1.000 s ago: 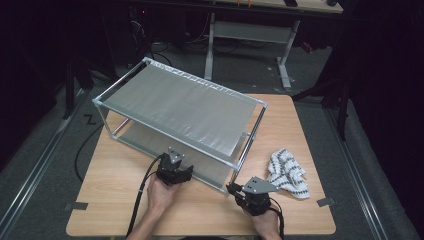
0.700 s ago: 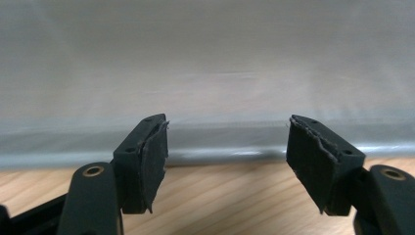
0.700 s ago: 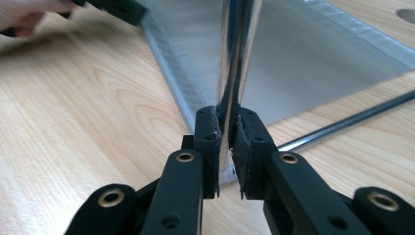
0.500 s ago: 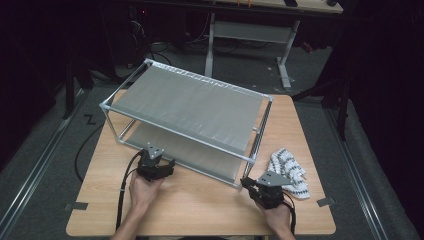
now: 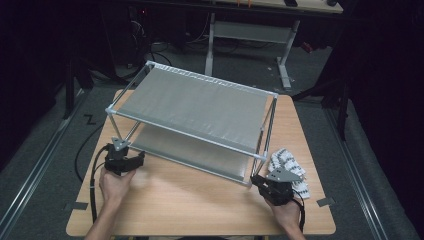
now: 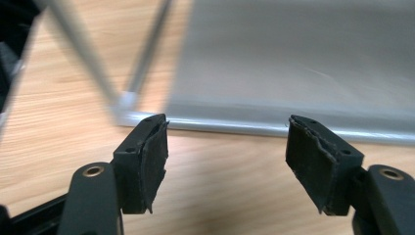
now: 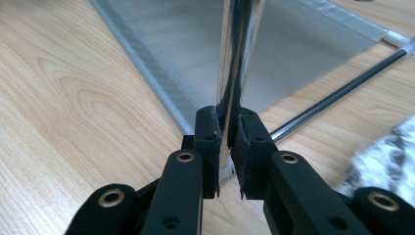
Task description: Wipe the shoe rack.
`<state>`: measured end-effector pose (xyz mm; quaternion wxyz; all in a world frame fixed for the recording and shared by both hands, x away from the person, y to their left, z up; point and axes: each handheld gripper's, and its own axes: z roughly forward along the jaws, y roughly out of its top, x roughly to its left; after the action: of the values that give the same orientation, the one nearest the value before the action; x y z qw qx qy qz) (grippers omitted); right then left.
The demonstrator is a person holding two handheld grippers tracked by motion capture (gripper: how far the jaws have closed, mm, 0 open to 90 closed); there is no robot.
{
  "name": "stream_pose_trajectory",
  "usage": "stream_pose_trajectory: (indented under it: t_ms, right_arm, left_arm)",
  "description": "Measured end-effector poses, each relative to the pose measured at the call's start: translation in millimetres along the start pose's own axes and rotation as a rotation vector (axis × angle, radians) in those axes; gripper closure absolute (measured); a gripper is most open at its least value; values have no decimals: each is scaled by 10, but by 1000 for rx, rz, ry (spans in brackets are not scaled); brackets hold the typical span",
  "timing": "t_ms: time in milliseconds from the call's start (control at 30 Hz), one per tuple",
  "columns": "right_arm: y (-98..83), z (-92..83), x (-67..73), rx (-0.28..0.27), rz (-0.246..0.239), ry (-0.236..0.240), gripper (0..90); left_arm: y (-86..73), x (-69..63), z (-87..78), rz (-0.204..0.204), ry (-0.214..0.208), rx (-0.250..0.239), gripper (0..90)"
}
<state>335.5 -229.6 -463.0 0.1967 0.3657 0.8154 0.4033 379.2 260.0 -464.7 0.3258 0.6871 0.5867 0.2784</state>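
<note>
We work at a wooden table [image 5: 200,200] in a dark room. Near its front right corner our right gripper [image 7: 226,142] pinches the rack's upright front post [image 7: 235,54], beside a patterned cloth [image 5: 290,167]. Toward the front left, our left gripper [image 6: 227,154] hangs spread, empty, just short of the lower shelf's rail [image 6: 274,126]. The two-shelf rack [image 5: 200,107] stands across the table's middle to its far edge.

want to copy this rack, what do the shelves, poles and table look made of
Grey two-tier rack shelves: likely woven fabric, matte, with a stitched hem. Shiny upright pole: probably chromed metal, mirror reflections. Light wooden table: wood or laminate, printed-looking grain.
</note>
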Motion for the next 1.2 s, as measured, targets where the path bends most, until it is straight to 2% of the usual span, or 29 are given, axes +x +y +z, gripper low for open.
stream_pose_trajectory:
  t_ms: [200,300,367,533,600,733,800,933,967,1033,1100,1167,1200]
  right_arm:
    - [-14,-39,-76,11,12,-3,811]
    - [-5,-38,-99,17,7,-2,811]
    - [-7,-37,-111,16,8,-3,811]
    - [-7,-31,-147,13,20,-4,810]
    - [-1,-30,-163,17,20,-5,810]
    - [4,-28,-174,20,21,-5,810]
    - [7,-20,-187,17,22,-5,810]
    - [20,10,-225,12,44,-11,809]
    - [26,17,-234,12,44,-12,809]
    - [43,35,-232,15,47,-18,810]
    - [69,67,-251,15,56,-35,807]
    - [76,98,-286,4,94,-44,802]
    - [85,126,-325,-5,132,-50,798]
  left_arm:
    - [116,255,-35,-56,50,-22,325]
    - [200,329,-21,-77,47,-36,327]
    - [250,356,2,-74,60,-32,329]
    - [302,399,82,-85,35,-41,359]
    - [312,422,122,-102,21,-49,388]
    - [342,422,186,-96,18,-62,479]
    - [343,442,216,-105,-10,-74,564]
    - [334,519,232,-113,0,-80,774]
    - [331,527,225,-106,-1,-78,788]
    - [309,511,197,-63,26,-70,803]
    - [273,527,166,-75,14,-78,804]
    - [228,530,124,-85,1,-82,800]
    - [216,529,109,-76,0,-81,800]
